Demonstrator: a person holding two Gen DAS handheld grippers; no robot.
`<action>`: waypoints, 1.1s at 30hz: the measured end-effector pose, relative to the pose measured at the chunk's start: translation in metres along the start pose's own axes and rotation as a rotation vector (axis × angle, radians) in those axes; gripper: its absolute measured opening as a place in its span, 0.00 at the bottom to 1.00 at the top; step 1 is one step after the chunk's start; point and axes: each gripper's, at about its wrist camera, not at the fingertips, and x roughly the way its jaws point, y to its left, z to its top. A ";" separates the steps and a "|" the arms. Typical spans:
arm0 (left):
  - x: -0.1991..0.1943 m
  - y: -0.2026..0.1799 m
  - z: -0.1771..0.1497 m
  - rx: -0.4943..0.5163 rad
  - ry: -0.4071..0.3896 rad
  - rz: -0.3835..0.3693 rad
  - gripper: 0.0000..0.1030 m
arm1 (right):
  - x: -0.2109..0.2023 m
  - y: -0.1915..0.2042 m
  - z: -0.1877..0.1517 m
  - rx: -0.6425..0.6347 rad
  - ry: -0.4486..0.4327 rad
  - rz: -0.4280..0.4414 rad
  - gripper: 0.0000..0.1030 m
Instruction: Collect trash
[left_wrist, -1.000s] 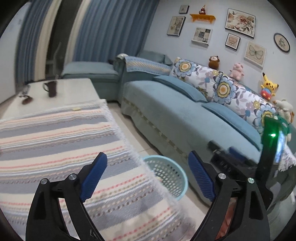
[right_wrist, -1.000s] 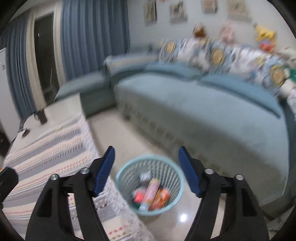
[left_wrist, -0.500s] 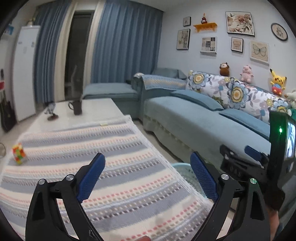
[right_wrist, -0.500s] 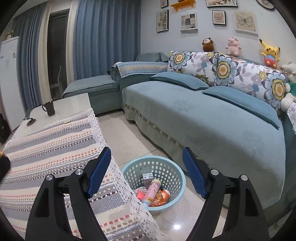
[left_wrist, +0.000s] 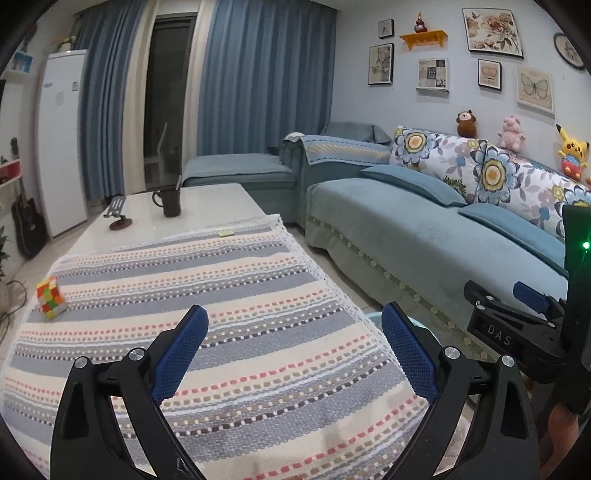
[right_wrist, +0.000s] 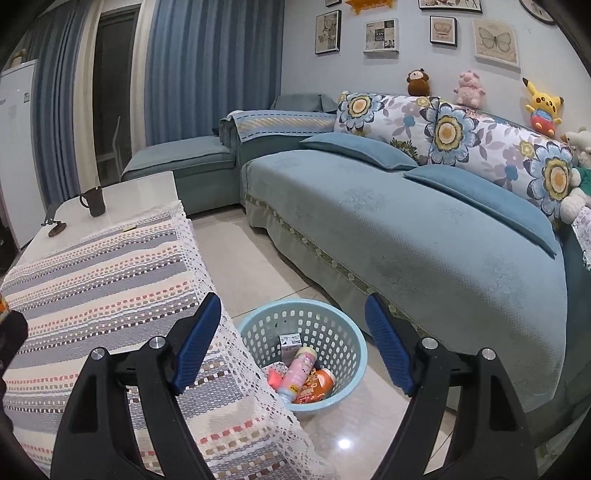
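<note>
A light blue trash basket (right_wrist: 347, 354) stands on the floor between the table and the sofa. It holds a pink bottle (right_wrist: 297, 374), an orange wrapper (right_wrist: 317, 384) and a small carton (right_wrist: 290, 339). My right gripper (right_wrist: 293, 345) is open and empty above the basket. My left gripper (left_wrist: 295, 354) is open and empty over the striped tablecloth (left_wrist: 207, 295). Only the basket's rim (left_wrist: 373, 315) shows in the left wrist view. The right gripper's body (left_wrist: 517, 325) shows at the right of that view.
A colourful puzzle cube (left_wrist: 50, 297) sits on the cloth at the left. A dark mug (left_wrist: 168, 201) and a small stand (left_wrist: 118, 214) are on the bare white tabletop. A blue sofa (right_wrist: 424, 221) with floral cushions lines the right. A white fridge (left_wrist: 61, 140) stands at the far left.
Both grippers have risen and levelled out, so more of the room shows. The left view swung left and the puzzle cube came into sight. Both stayed open and empty.
</note>
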 end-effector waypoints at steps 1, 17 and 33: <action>0.000 -0.001 -0.001 0.003 -0.001 0.000 0.89 | -0.001 0.001 0.000 -0.006 -0.005 -0.002 0.74; 0.004 0.007 -0.001 -0.040 -0.001 -0.004 0.91 | -0.012 0.007 0.003 -0.013 -0.045 0.003 0.76; 0.004 0.008 -0.002 -0.027 -0.010 0.013 0.91 | -0.019 0.008 0.005 -0.025 -0.078 0.008 0.78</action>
